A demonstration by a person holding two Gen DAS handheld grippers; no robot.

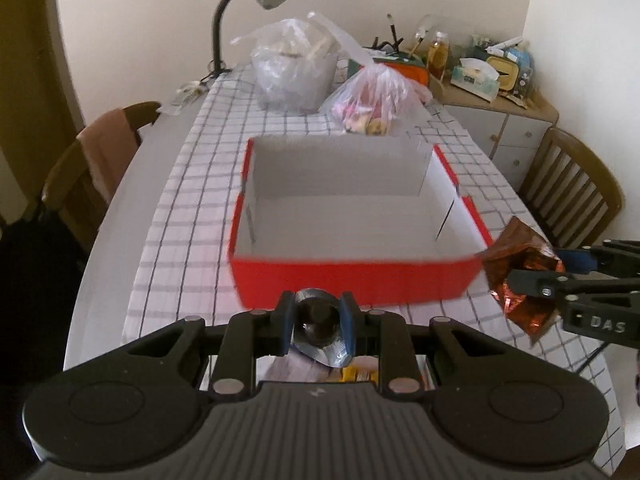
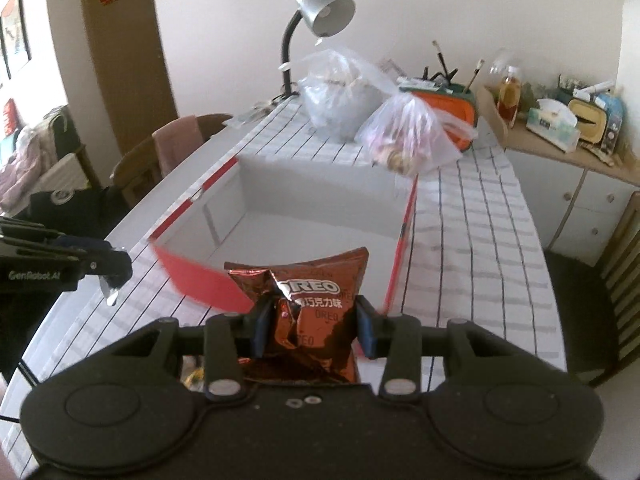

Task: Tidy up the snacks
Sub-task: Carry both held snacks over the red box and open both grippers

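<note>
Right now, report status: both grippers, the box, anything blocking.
Left gripper shut on silver snack. Right gripper shut on Oreo packet. Red box open, empty, dead ahead. Nothing blocking.

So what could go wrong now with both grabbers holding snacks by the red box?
The left gripper pinches only a small part of the silver packet, so it might slip out before reaching the red box. The right gripper squashes the Oreo packet, so the cookies may crack. Both grippers are close together and could bump.
</note>
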